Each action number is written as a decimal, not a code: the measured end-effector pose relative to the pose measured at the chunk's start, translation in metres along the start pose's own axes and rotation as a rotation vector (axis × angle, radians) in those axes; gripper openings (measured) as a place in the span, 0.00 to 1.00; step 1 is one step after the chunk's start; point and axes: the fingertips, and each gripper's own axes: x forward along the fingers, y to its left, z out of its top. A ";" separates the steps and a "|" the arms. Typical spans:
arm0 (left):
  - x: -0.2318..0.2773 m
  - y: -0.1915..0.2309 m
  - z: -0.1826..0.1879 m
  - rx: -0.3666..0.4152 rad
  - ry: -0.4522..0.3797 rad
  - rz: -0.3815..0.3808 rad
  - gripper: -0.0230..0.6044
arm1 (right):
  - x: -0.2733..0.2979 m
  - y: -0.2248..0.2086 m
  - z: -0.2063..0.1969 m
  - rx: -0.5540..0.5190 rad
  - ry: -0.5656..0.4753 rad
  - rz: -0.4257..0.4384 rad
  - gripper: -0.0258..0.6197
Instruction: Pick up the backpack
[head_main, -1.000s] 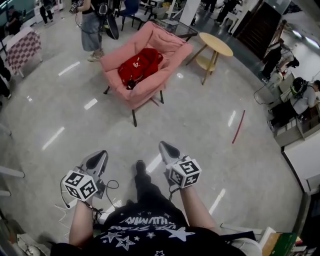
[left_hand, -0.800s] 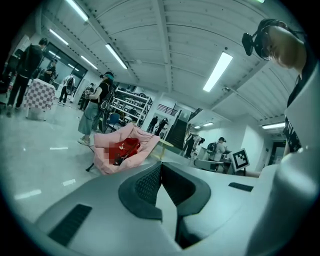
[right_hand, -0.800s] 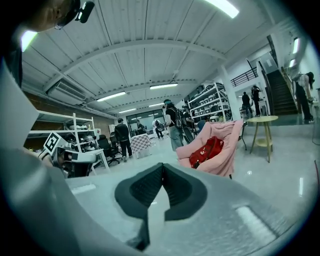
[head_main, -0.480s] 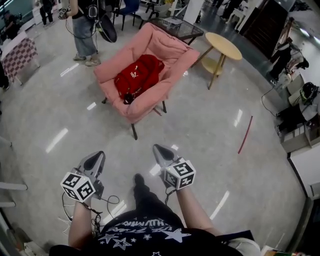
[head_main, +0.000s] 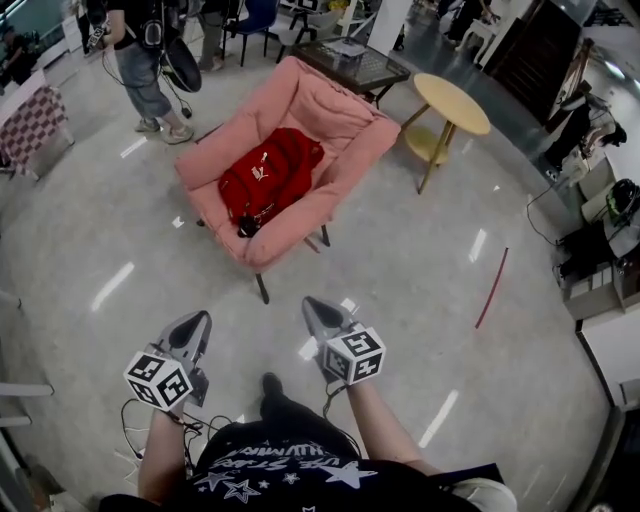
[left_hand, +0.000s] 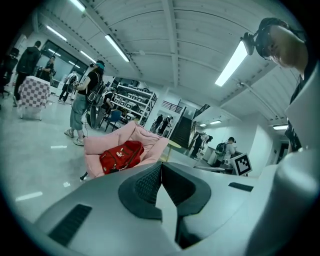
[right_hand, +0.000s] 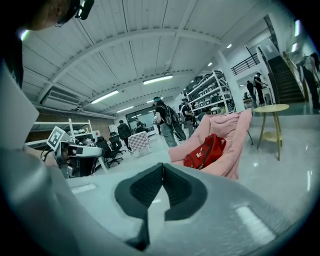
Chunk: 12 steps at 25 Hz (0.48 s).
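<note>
A red backpack (head_main: 268, 178) lies on the seat of a pink armchair (head_main: 328, 112) ahead of me on the shiny floor. The same backpack (left_hand: 121, 156) shows in the left gripper view beyond the jaws, and in the right gripper view the backpack (right_hand: 205, 152) lies right of the jaws. My left gripper (head_main: 203, 318) and right gripper (head_main: 307, 303) are held side by side in front of my body, both shut and empty, well short of the chair.
A round wooden side table (head_main: 450, 105) stands right of the chair, and a glass-topped table (head_main: 350, 60) behind it. A person (head_main: 140, 60) with gear stands at the far left. A red rod (head_main: 491, 288) lies on the floor at right. Cables (head_main: 135, 425) trail by my left arm.
The chair with the backpack has come nearer and lower in the head view as I walk toward it. Both grippers stay shut and keep their places before me.
</note>
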 end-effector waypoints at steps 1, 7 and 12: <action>0.005 0.001 0.002 -0.002 -0.002 0.004 0.05 | 0.004 -0.003 0.001 0.003 0.004 0.009 0.04; 0.025 0.008 0.025 0.031 -0.013 0.011 0.05 | 0.025 -0.020 0.019 -0.007 0.014 0.017 0.04; 0.046 0.016 0.036 0.043 0.004 -0.004 0.05 | 0.041 -0.030 0.032 -0.019 0.009 0.015 0.04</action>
